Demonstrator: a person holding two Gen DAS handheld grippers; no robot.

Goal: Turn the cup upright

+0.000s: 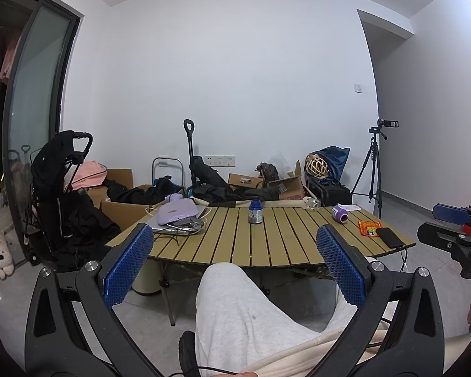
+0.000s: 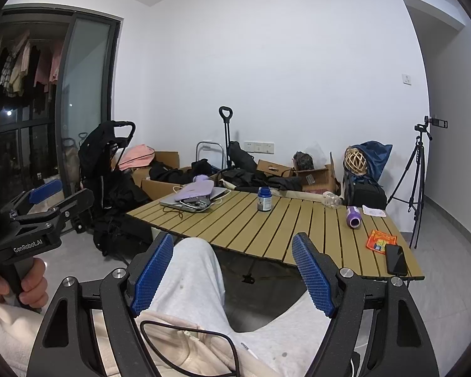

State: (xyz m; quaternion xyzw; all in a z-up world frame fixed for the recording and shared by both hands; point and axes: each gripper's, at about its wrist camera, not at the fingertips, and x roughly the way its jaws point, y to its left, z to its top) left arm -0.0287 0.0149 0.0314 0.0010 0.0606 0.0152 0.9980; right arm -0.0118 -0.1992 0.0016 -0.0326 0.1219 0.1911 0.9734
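Both grippers are held above the seated person's lap, short of the slatted surface (image 2: pixel 267 229). The left gripper (image 1: pixel 232 260) has its fingers (image 1: pixel 127 267) spread wide with nothing between them. The right gripper (image 2: pixel 232 270) is likewise spread and empty.

The cup (image 2: pixel 353 216), purple with a white band, lies on its side on the surface, well beyond the right gripper's fingers (image 2: pixel 314 278) and off to their right. In the left wrist view the cup (image 1: pixel 339 214) sits far ahead and right of that gripper's right-hand finger. Its long axis lies flat on the slats, running roughly from the far edge toward the person. The open mouth appears to face the person and slightly right; the base points toward the far wall. This is a judgement, since the cup is small in both views.

Risks noted, as judgement:
- The cup is round and lying down, so a glancing touch by one finger could roll it across the slats toward the orange packet (image 2: pixel 381 240) and phone (image 2: pixel 395 260) just nearer the person.
- A grip taken near the mouth could slip as the cup is rotated, dropping it.
- The blue-capped jar (image 2: pixel 263 199) stands well to the left of the cup and seems clear of the approach.
- No contact has been made; the flip is not yet begun.
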